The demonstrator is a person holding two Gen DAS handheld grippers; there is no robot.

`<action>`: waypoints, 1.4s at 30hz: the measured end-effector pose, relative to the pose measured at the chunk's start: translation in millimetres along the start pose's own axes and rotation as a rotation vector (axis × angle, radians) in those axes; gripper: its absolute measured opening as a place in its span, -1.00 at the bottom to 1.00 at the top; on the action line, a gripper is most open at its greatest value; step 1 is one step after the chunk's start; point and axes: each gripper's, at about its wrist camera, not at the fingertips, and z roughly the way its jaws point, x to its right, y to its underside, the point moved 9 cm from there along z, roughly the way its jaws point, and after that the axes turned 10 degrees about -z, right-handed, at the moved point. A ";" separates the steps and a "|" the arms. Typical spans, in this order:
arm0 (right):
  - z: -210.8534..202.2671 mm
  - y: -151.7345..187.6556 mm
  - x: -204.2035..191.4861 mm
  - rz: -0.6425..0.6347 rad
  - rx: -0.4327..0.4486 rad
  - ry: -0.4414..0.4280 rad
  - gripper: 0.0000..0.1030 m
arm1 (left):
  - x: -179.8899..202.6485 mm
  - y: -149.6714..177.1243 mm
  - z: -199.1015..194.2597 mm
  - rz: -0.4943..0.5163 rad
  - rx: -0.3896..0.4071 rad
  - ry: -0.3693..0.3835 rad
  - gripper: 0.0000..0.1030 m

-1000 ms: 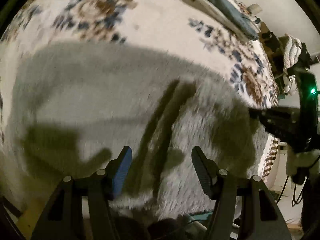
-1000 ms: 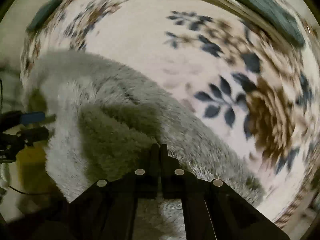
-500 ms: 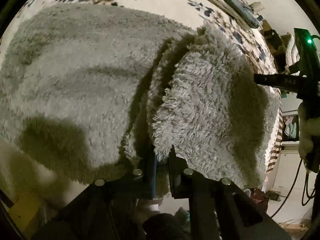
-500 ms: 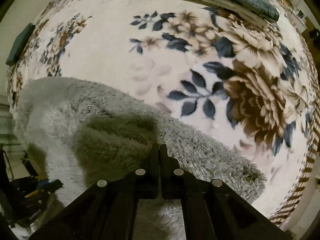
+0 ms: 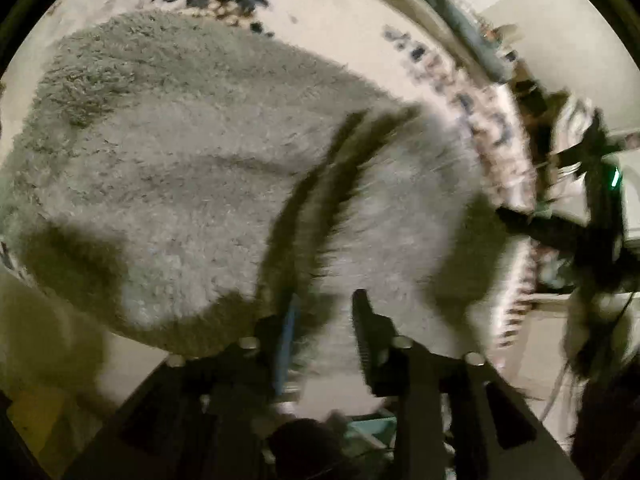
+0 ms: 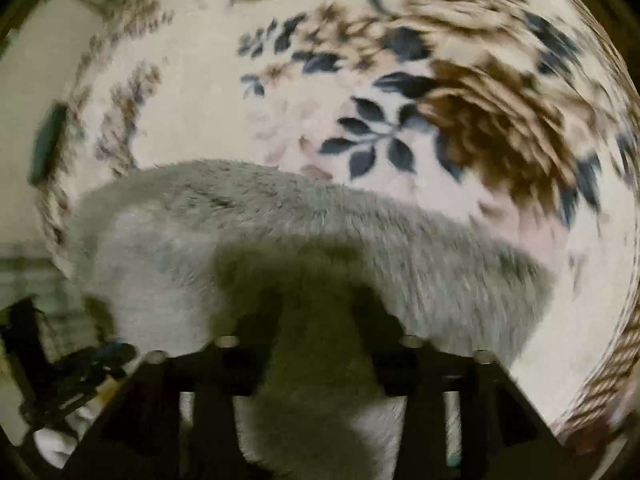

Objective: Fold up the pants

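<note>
Pants: the fluffy pale grey fleece pants (image 5: 192, 184) lay spread on the cream bedspread with blue and brown flowers (image 6: 224, 120), a dark fold line running up their middle toward the far edge.
Left gripper: your left gripper (image 5: 322, 332) pointed down at the near hem; its jaws had just been opening and stood apart, the blue-padded finger (image 5: 286, 344) and the black one on either side of the pile, with fleece between them but no pad seen pressing on it.
Right gripper: your right gripper (image 6: 316, 328) hung over the other end of the pants; its jaws had just been opening too and stood spread, shaded fleece in the gap, nothing pinched.
Bedspread: a stack of folded cloth, cream under grey-green (image 5: 436, 12), lay at its far edge, well apart from the pants.
Sharpness: both views were smeared by motion, most at the edges.
</note>
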 end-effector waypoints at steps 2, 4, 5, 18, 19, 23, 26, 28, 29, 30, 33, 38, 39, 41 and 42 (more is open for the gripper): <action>-19.2 20.6 8.0 0.079 0.037 -0.012 0.09 | 3.9 -3.3 -4.9 -0.023 0.012 0.044 0.14; -34.4 50.2 17.2 0.202 0.069 -0.036 0.09 | 6.6 -7.5 0.3 -0.027 0.016 0.049 0.26; -38.7 71.1 20.9 0.287 0.080 -0.067 0.09 | 7.9 -10.4 8.3 -0.022 0.008 0.039 0.26; 64.4 203.1 22.8 0.947 0.148 -0.482 -0.61 | 19.7 -3.8 71.7 0.162 -0.004 -0.091 -0.82; 67.6 203.9 23.2 0.961 0.159 -0.488 -0.68 | 17.4 -1.0 69.5 0.145 -0.003 -0.089 -0.82; 63.4 203.8 25.1 0.856 0.139 -0.354 -0.64 | 5.6 5.7 72.8 0.080 -0.026 -0.104 -0.70; 57.0 201.0 15.6 0.721 0.049 -0.259 -0.07 | 6.9 -0.3 62.5 0.019 -0.007 -0.109 -0.64; 41.1 197.6 7.9 0.637 0.032 -0.206 0.26 | 7.8 -4.0 38.6 -0.001 0.052 -0.116 -0.43; 33.5 195.9 5.0 0.613 0.042 -0.194 0.35 | 6.7 -4.5 26.3 -0.010 0.083 -0.107 -0.35; 24.9 194.5 2.5 0.591 0.049 -0.178 0.37 | 2.7 -4.4 13.8 -0.025 0.110 -0.107 -0.01; 3.3 191.4 -7.2 0.550 0.062 -0.151 0.42 | -29.4 -8.7 -29.9 -0.120 0.214 -0.111 0.92; -19.7 168.4 -15.6 0.525 0.098 -0.127 0.42 | -136.5 -40.8 -55.9 -0.334 0.336 -0.182 0.92; -24.7 162.6 -15.7 0.508 0.102 -0.116 0.42 | -150.0 -46.0 -55.4 -0.359 0.353 -0.187 0.92; -28.0 150.5 -21.4 0.470 0.107 -0.094 0.42 | -184.9 -62.9 -49.7 -0.417 0.391 -0.190 0.92; -28.8 147.2 -22.4 0.462 0.111 -0.093 0.42 | -188.2 -68.7 -42.7 -0.428 0.399 -0.181 0.92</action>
